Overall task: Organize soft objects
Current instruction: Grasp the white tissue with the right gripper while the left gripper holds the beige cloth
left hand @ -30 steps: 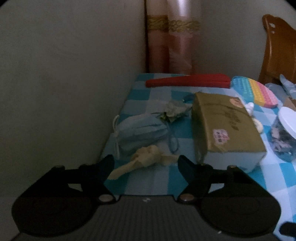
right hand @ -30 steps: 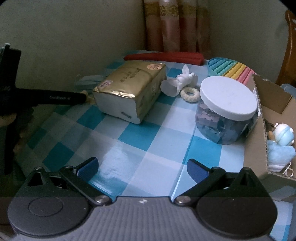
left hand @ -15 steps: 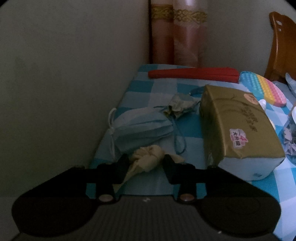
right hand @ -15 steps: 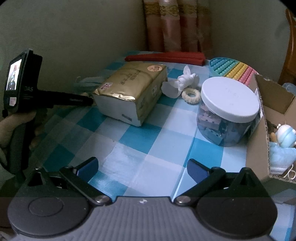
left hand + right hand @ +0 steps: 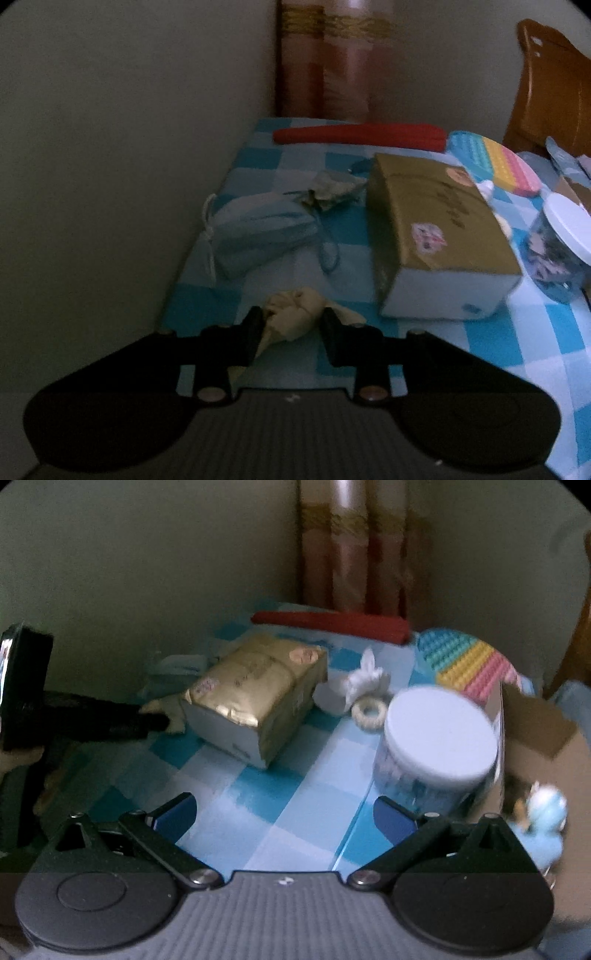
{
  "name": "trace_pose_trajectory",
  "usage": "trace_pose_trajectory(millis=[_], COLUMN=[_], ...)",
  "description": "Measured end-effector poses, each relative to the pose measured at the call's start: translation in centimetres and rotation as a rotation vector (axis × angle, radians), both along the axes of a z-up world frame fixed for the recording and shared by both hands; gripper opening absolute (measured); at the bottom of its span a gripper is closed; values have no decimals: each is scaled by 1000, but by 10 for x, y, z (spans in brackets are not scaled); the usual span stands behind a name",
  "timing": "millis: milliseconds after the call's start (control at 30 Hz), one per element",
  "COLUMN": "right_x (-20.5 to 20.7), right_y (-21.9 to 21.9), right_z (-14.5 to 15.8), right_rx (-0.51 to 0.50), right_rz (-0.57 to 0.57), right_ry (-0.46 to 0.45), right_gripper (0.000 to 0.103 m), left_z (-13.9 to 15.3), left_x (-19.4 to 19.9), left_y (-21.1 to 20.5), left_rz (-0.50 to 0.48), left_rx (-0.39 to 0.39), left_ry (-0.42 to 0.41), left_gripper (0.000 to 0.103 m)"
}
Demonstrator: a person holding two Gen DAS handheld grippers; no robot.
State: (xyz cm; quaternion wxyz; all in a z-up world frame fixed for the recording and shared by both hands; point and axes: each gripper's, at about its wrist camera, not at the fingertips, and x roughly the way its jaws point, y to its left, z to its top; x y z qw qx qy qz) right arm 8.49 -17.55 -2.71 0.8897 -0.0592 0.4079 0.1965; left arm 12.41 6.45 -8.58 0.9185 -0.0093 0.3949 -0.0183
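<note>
My left gripper (image 5: 293, 319) is shut on a crumpled beige cloth (image 5: 295, 314) near the table's left edge; it also shows in the right wrist view (image 5: 173, 720). Behind it lie a light blue drawstring pouch (image 5: 258, 230) and a crumpled greenish wad (image 5: 328, 190). My right gripper (image 5: 284, 810) is open and empty above the checkered tablecloth (image 5: 258, 805). A white cloth (image 5: 364, 681) and a cream ring (image 5: 369, 712) lie beyond it. A cardboard box (image 5: 535, 738) at the right holds a blue plush toy (image 5: 545, 825).
A gold tissue pack (image 5: 436, 229) lies mid-table. A white-lidded jar (image 5: 436, 738) stands beside the box. A red strip (image 5: 358, 134) and a rainbow pop-it pad (image 5: 495, 162) lie at the back. The wall runs along the left; a wooden chair (image 5: 546, 81) is at the right.
My left gripper moved forward and closed on the beige cloth. My right gripper has swung to the right, still open.
</note>
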Motion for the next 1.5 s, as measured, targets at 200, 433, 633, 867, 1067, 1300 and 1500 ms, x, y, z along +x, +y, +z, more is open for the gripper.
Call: trace_pose_trajectory(millis=[200, 433, 633, 867, 1067, 1300, 1500], right_x=[47, 133, 192, 247, 259, 262, 257], right_y=[-11, -17, -8, -5, -2, 0, -3], right_z=[33, 40, 23, -8, -24, -33, -22], right_rx=[-25, -105, -149, -134, -157, -134, -121], right_rz=[51, 95, 196, 178, 198, 199, 185], right_ry=[-20, 71, 203, 356, 402, 424, 392], right_gripper=[102, 100, 92, 80, 73, 58, 56], left_z=[4, 0, 1, 1, 1, 1, 6], left_x=[-12, -19, -22, -21, -22, -23, -24], left_y=[-11, -18, -19, -19, -20, -20, -18], left_rz=[-70, -100, -102, -96, -101, -102, -104], left_rx=[5, 7, 14, 14, 25, 28, 33], left_ry=[11, 28, 27, 28, 28, 30, 25], left_gripper=[33, 33, 33, 33, 33, 33, 33])
